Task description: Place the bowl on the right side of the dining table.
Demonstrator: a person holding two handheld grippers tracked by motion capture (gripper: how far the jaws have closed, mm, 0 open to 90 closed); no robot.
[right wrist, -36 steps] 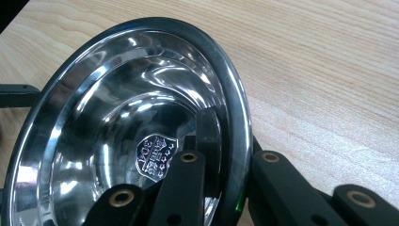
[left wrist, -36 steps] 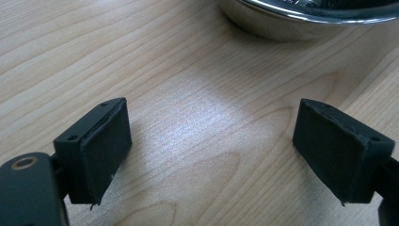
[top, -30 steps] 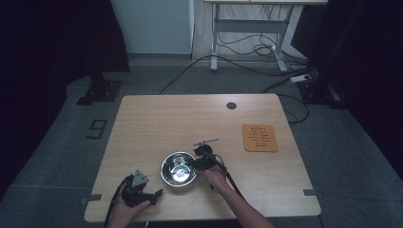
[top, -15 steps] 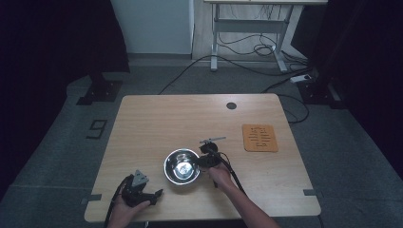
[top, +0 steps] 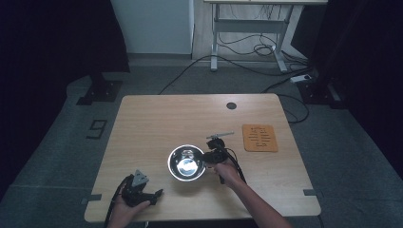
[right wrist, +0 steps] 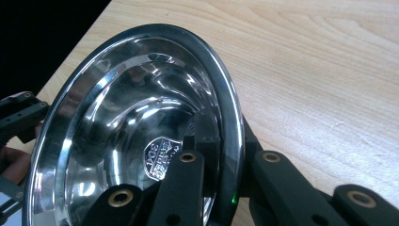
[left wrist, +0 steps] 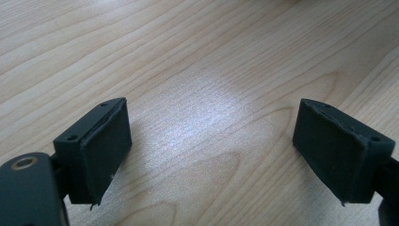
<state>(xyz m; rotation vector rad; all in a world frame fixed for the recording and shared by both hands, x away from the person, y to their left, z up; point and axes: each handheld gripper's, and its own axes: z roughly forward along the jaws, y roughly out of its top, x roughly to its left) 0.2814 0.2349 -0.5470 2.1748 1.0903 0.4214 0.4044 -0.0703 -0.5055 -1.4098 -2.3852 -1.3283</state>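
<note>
A shiny steel bowl [top: 186, 162] sits near the middle front of the wooden table [top: 157, 118]. My right gripper [top: 206, 156] is shut on the bowl's right rim; in the right gripper view one jaw is inside the bowl [right wrist: 136, 127] and the other outside, pinching the rim at my right gripper [right wrist: 225, 155]. My left gripper [top: 153, 195] rests at the front left corner in a hand. In the left gripper view my left gripper [left wrist: 211, 141] stands open over bare wood, nothing between its pads [left wrist: 106, 146].
A brown square mat [top: 259, 137] lies at the table's right side. A small dark round cap [top: 231, 105] is set in the far edge of the tabletop. Cables and a desk frame [top: 247, 42] stand on the floor beyond.
The right gripper and the bowl have shifted a little to the right across the table. The left gripper has stayed where it was.
</note>
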